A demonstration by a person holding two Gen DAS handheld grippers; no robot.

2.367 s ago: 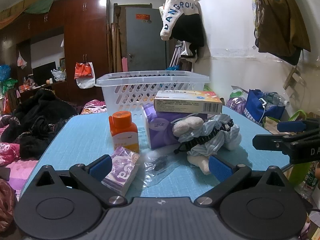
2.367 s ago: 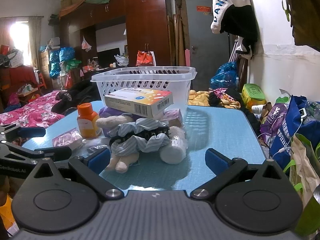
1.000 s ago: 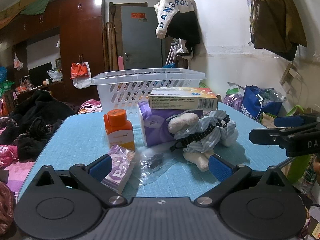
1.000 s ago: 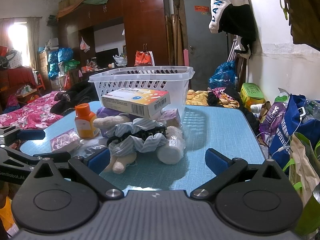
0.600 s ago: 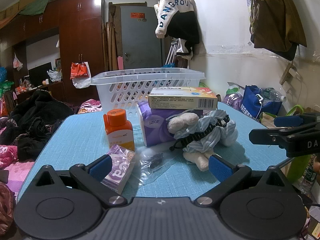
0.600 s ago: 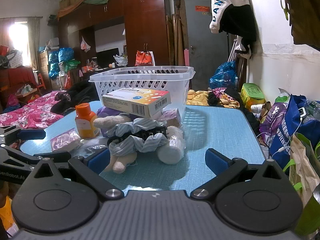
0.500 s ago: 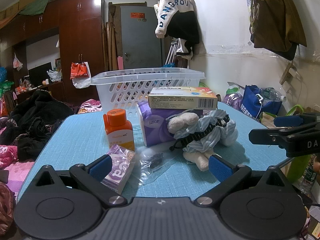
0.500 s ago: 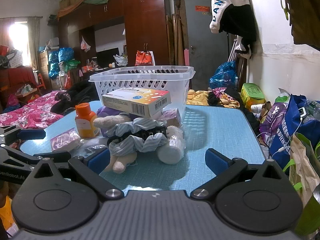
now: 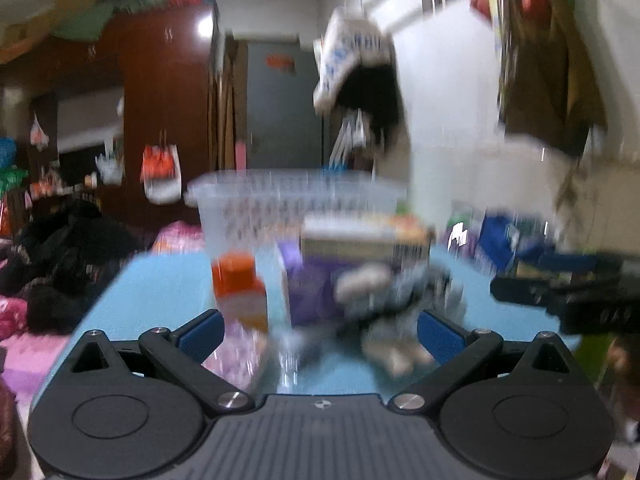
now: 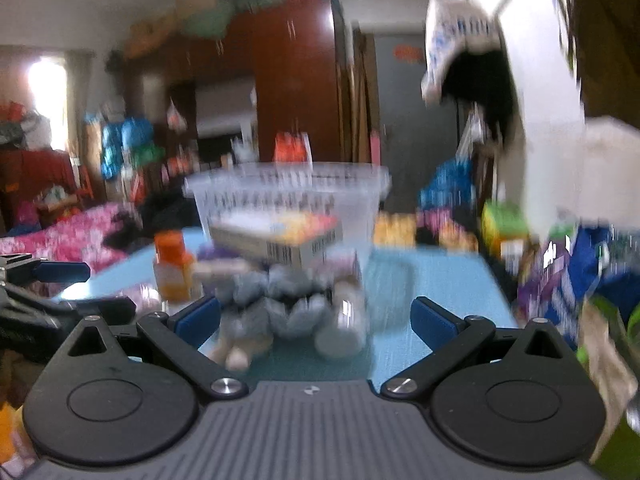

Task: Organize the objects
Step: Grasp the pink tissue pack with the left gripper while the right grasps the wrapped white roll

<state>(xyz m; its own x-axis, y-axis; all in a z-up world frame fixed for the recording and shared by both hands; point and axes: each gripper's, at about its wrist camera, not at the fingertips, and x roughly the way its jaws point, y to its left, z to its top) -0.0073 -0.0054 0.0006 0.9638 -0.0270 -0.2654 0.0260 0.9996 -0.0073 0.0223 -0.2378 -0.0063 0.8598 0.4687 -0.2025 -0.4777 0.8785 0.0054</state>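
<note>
Blur smears both of your views, so small details are lost. Your left hand-held gripper (image 9: pixel 319 331) is spread wide with nothing between its blue pads, and your right hand-held gripper (image 10: pixel 315 318) is just as wide and holds nothing. Both hang low at the near edge of the blue worktop (image 10: pixel 432 280), facing the pile. The white basket (image 9: pixel 296 196) stands at the back. In front of it a flat box (image 10: pixel 276 236) rests on top of a purple pack (image 9: pixel 308 292) and a striped soft toy (image 10: pixel 276 300). The orange bottle (image 9: pixel 239 286) stands upright just left of the pack. A small purple packet (image 9: pixel 236 356) lies by your left gripper's left pad.
</note>
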